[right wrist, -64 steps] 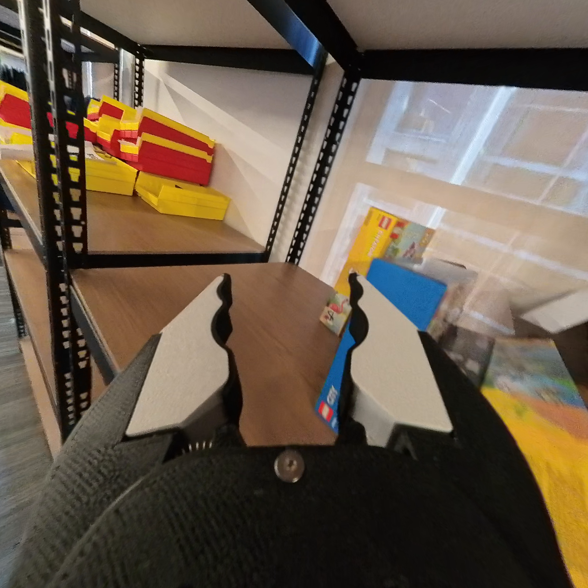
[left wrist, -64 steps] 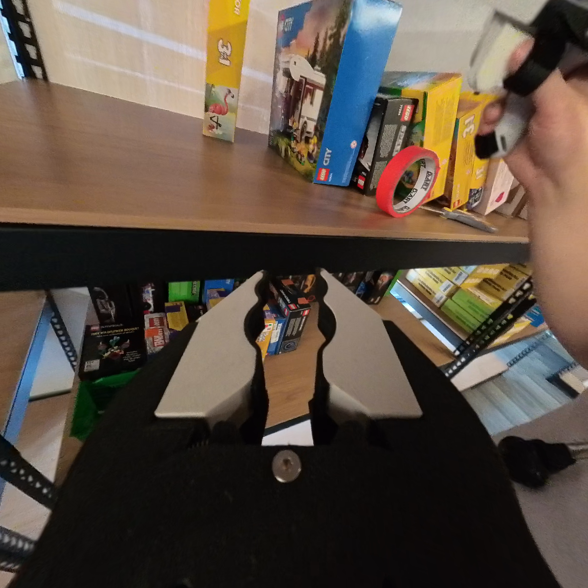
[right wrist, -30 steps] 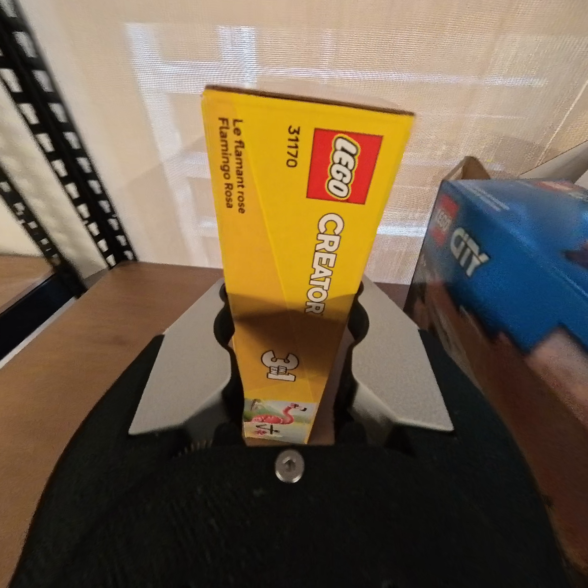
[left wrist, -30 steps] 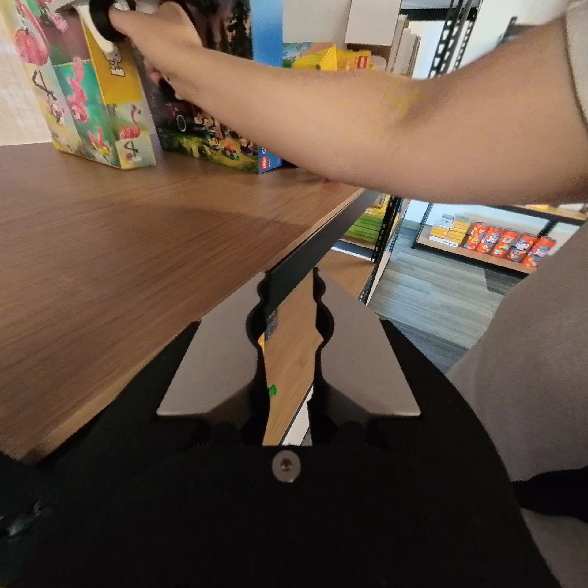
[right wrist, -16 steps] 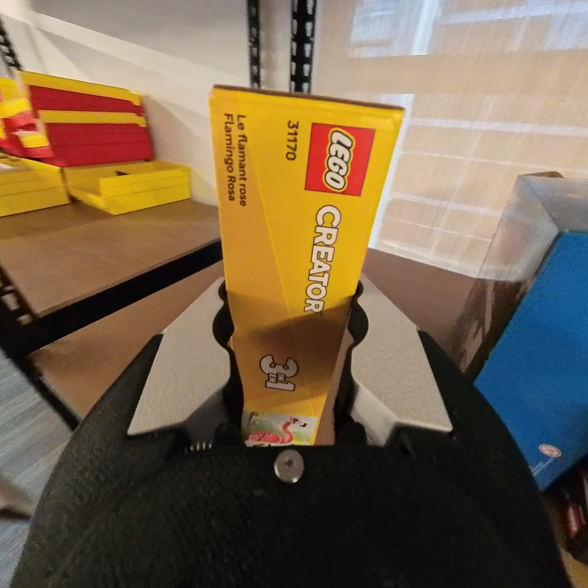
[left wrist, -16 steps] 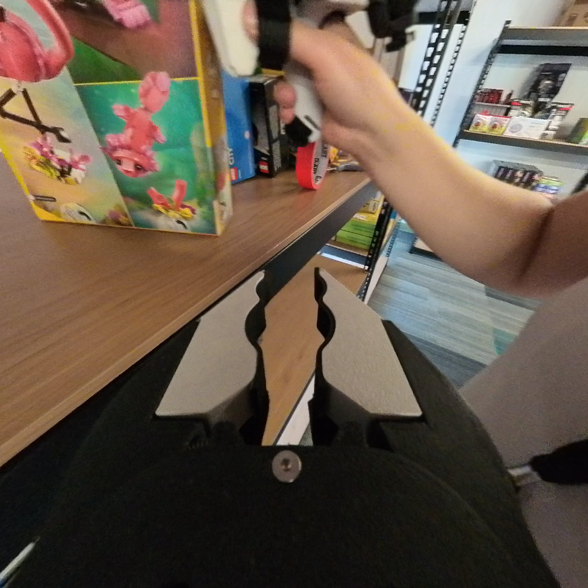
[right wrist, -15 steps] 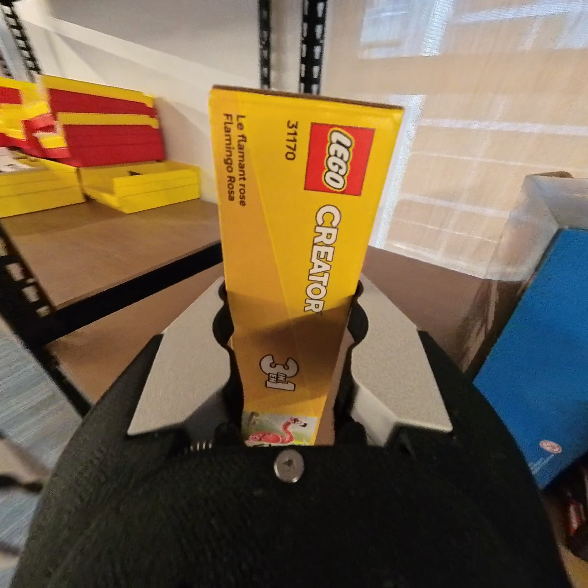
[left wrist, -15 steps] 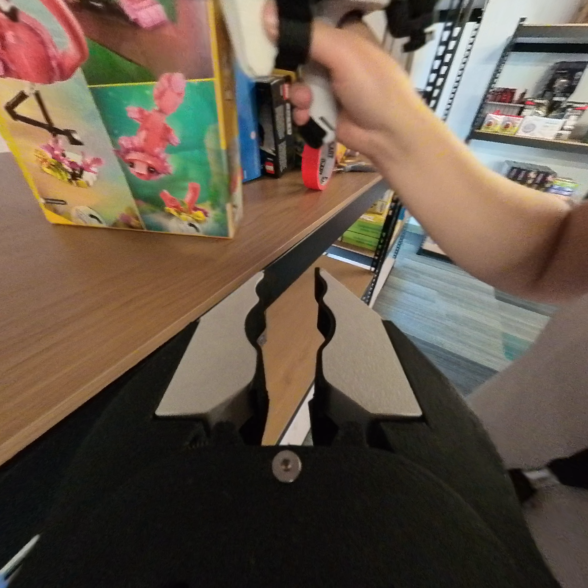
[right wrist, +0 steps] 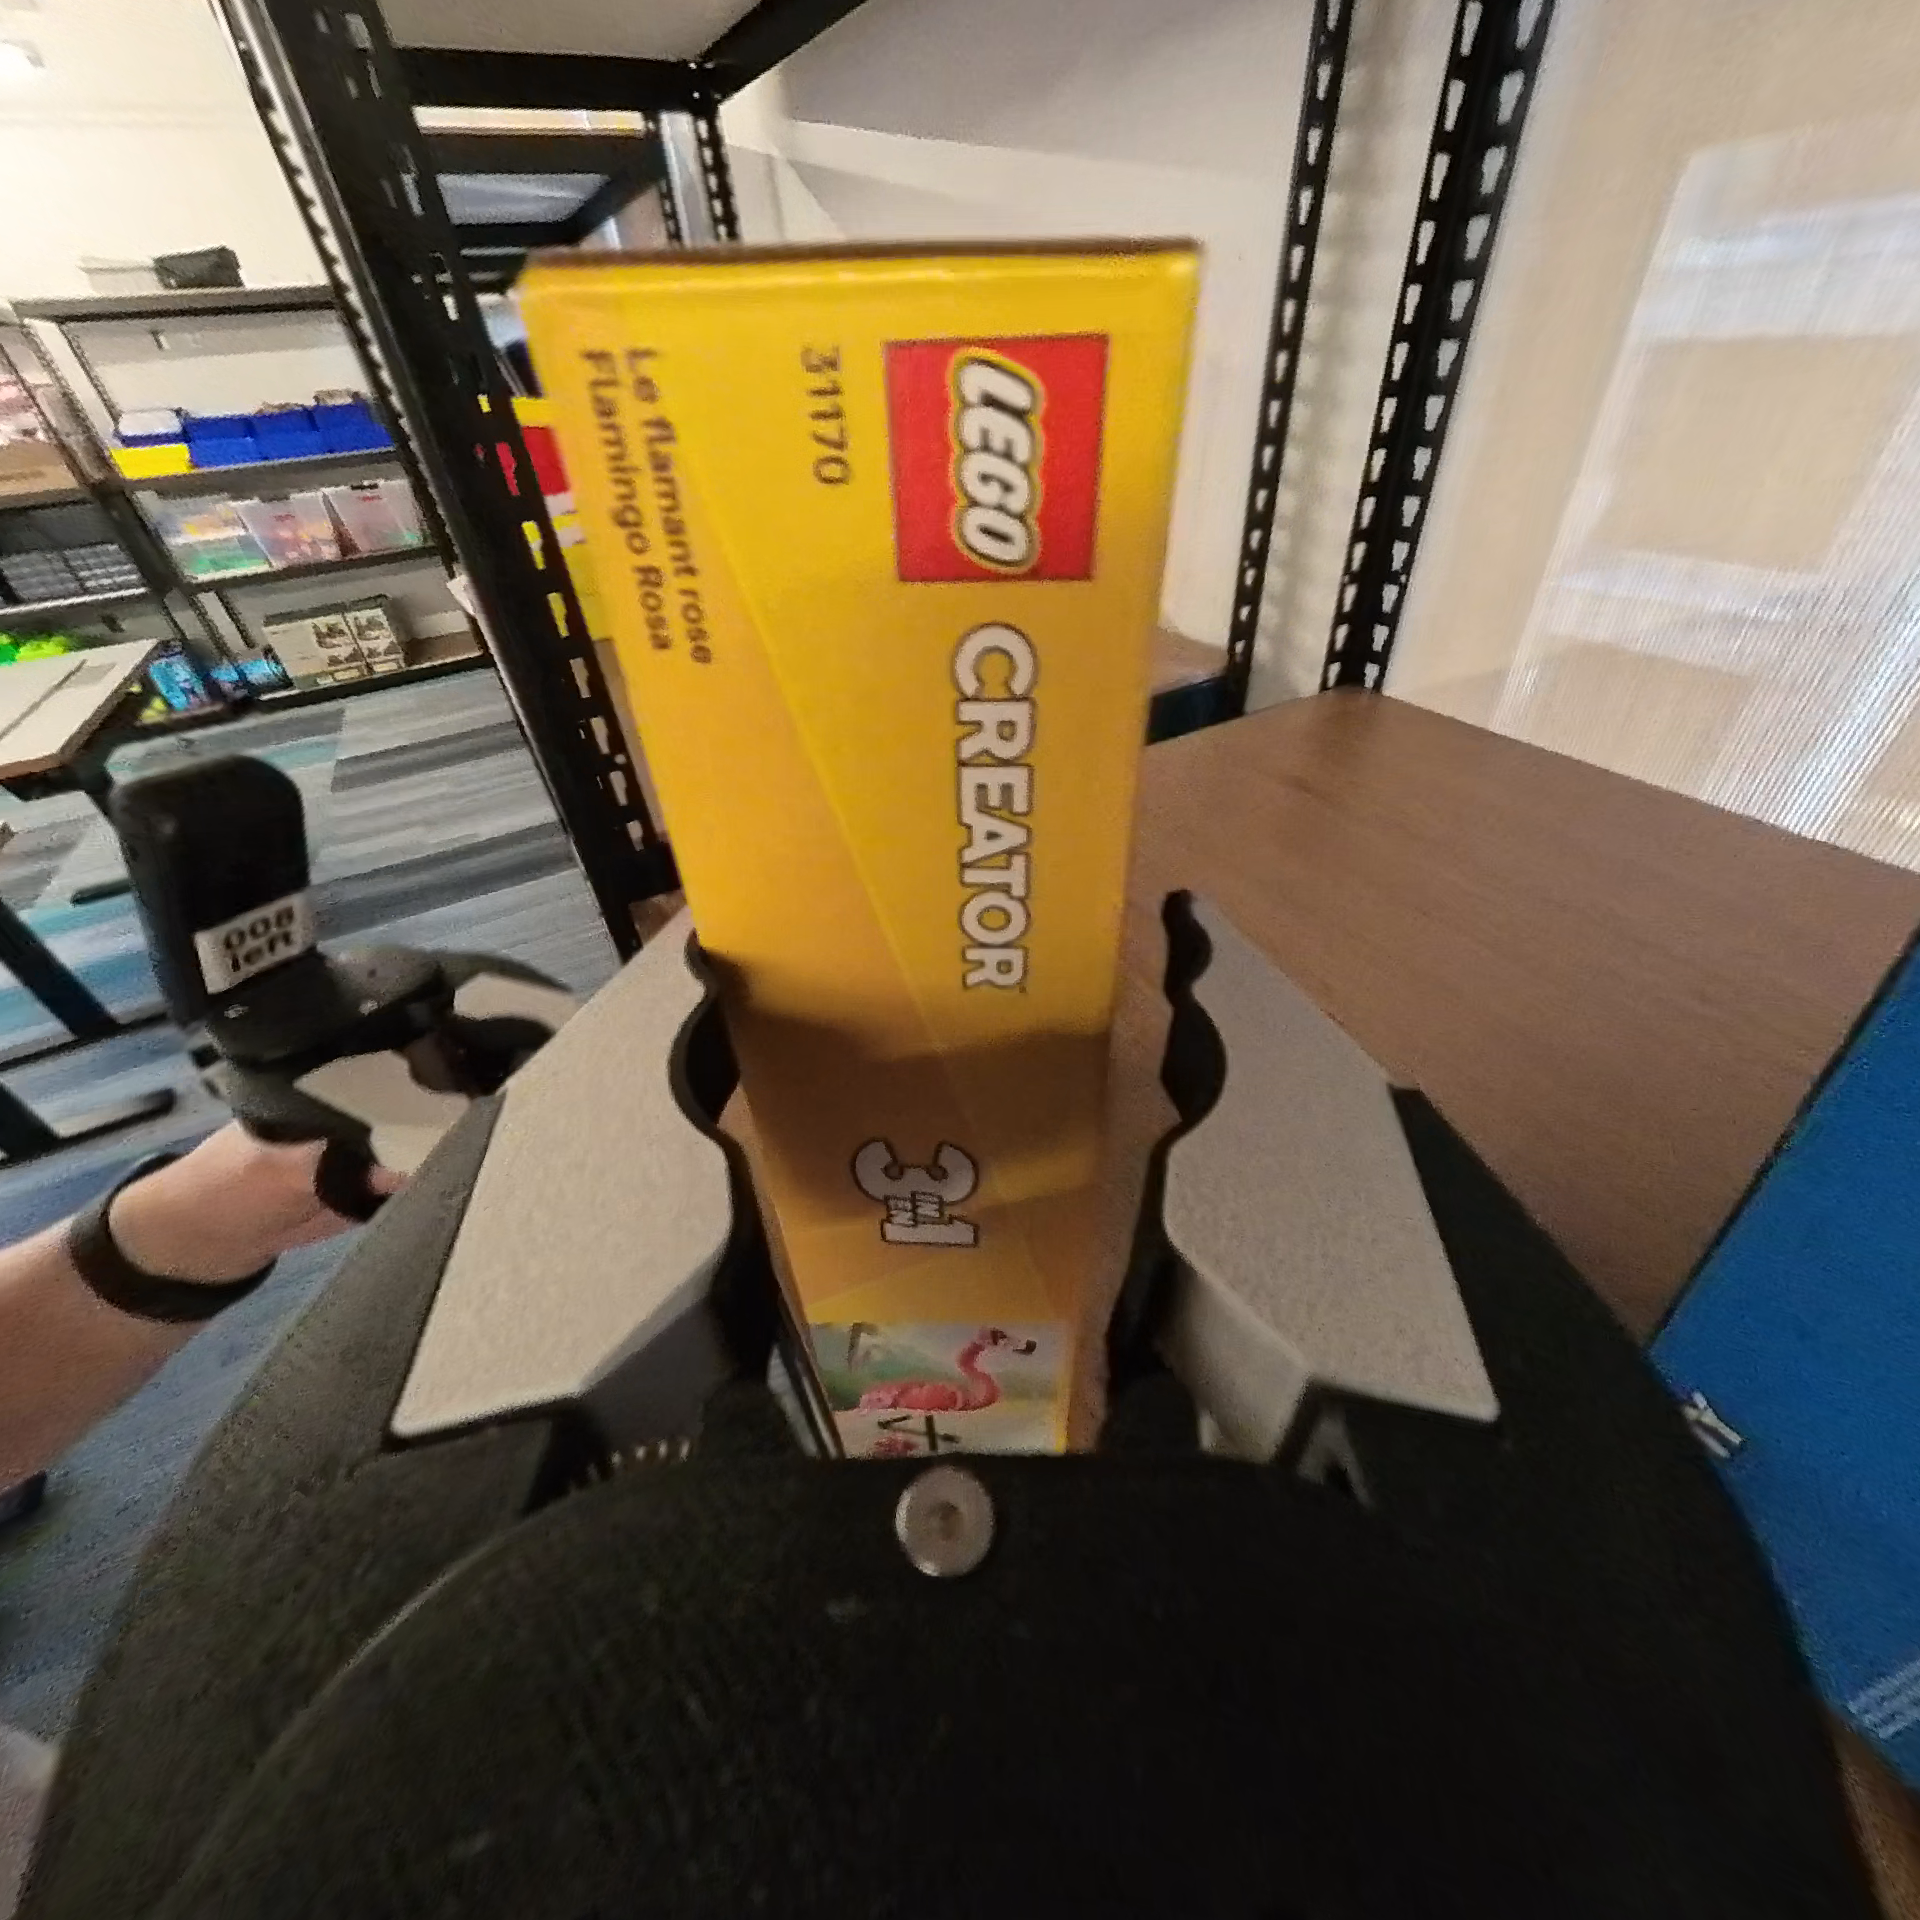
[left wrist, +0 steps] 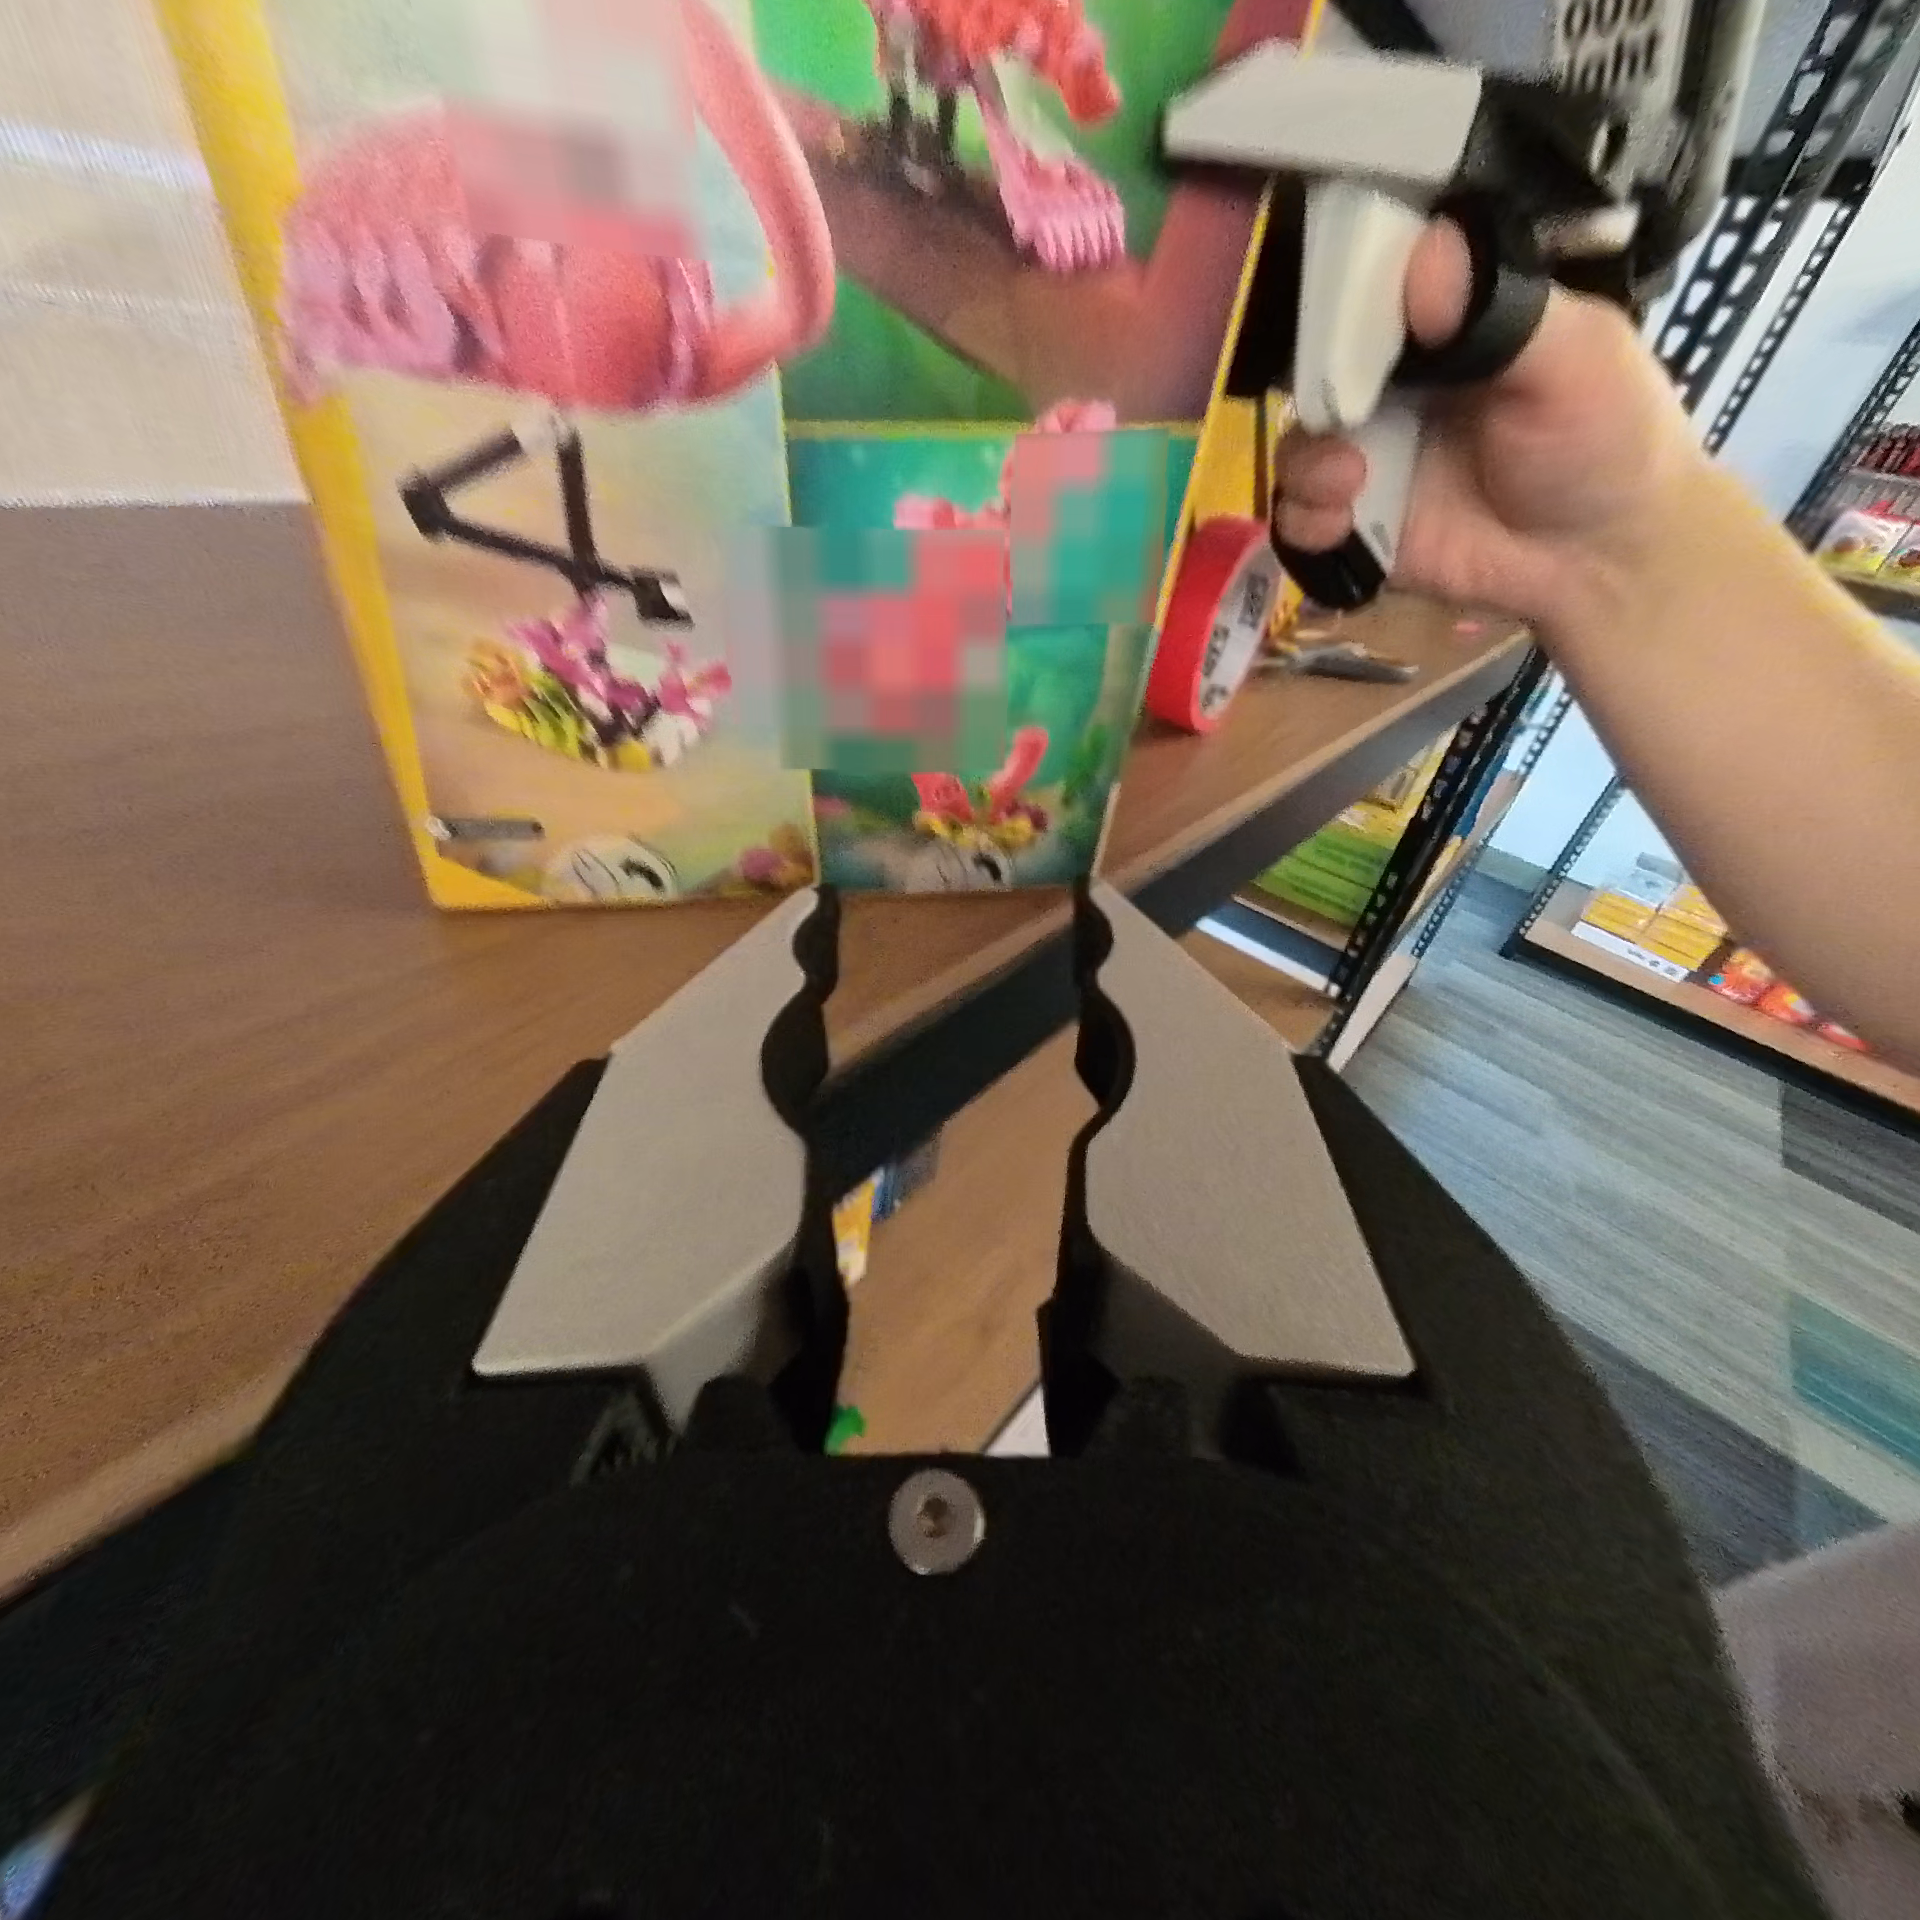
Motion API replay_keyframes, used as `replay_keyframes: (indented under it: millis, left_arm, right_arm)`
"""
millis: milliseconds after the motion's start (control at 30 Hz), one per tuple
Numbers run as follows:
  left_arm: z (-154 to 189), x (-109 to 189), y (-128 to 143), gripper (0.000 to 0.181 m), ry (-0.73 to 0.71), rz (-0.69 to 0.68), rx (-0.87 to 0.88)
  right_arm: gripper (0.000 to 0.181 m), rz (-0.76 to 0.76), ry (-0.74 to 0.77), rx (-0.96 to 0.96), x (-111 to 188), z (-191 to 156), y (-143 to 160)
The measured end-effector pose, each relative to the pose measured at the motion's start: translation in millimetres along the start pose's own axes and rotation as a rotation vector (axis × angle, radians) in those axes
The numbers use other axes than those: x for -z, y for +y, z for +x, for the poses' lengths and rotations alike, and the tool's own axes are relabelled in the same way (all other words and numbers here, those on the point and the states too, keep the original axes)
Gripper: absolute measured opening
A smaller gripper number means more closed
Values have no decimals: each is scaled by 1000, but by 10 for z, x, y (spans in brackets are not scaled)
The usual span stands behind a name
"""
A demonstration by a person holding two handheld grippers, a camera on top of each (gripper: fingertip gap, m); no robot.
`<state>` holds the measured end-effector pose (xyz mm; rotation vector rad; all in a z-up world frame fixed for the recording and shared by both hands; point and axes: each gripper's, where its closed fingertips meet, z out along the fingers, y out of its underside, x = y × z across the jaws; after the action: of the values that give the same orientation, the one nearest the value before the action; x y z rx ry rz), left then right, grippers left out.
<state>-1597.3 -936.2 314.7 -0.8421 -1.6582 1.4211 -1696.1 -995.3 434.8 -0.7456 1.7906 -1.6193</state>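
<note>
**A yellow box is being held over a wooden shelf**

The yellow box (right wrist: 894,790) is being gripped by the right gripper (right wrist: 940,935). Its narrow side is being squeezed between the two grey fingers (right wrist: 582,1205), which are closed against it on both sides. The box is standing tall, and a red logo patch and some writing are printed on its narrow side. A small pink bird picture is shown near the bottom.

In the left wrist view, the big face of the same yellow box (left wrist: 582,499) is being shown, with pink flamingo pictures on it. Parts of the picture are covered by blurred patches. The box's bottom edge is sitting at or just above the brown wooden shelf (left wrist: 187,1039); which one cannot be told. The right gripper (left wrist: 1320,145) is being held by a person's hand (left wrist: 1538,457) at the top right of the box.

The left gripper (left wrist: 951,914) is being held just in front of the box's lower corner. Its fingers (left wrist: 665,1195) are partly open, and nothing is being held between them. Only the shelf's black front edge is being seen in the gap.

A red roll of tape (left wrist: 1210,623) is standing on the shelf behind the box. A blue box (right wrist: 1808,1330) is standing on the shelf to the right. Black metal racks (right wrist: 1403,343) with more boxes are being seen farther back in the room.
</note>
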Motion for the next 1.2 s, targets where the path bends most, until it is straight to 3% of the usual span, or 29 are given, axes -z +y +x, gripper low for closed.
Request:
replay_keyframes:
  millis: [167, 233, 300, 400, 600, 700, 767, 833, 900, 1000, 1100, 1200]
  left_arm:
    - [-263, -206, -630, 86, 13, 90, -32]
    - [-449, -352, -769, 113, -34, 87, -87]
    - [-625, -441, -936, 123, -72, 120, -132]
    - [-636, -539, -1190, 125, 44, 224, -110]
    - [-604, -744, -1130, 126, 336, 161, 34]
    - [-571, -815, -974, 123, 363, 80, -25]
    - [-492, -840, -768, 101, 393, -35, -98]
    - [-471, -845, -703, 98, 372, -62, -130]
    - [-470, -823, -700, 95, 341, -55, -134]
    - [-469, -735, -693, 85, 282, -43, -138]
    - [-458, -646, -690, 79, 182, -17, -142]
    - [-427, -565, -685, 77, 73, 2, -138]
  right_arm:
    - [70, 2, 24, 33, 25, -17, -7]
    - [70, -24, 15, 35, 33, -14, 3]
    - [70, -62, -7, 42, 61, -7, 18]
    - [70, -109, -59, 44, 132, 7, 37]
    - [70, -130, -187, 48, 262, -3, 50]
    - [70, -115, -255, 43, 301, -7, 46]
    - [70, -98, -293, 39, 312, -10, 40]
    - [70, -87, -301, 16, 316, 13, 41]
    - [83, -80, -218, -13, 307, 145, 62]
    - [85, -13, 0, -50, 366, 389, 49]
    - [69, 36, 168, -100, 409, 466, 91]
    - [50, 51, 237, -96, 342, 438, 87]
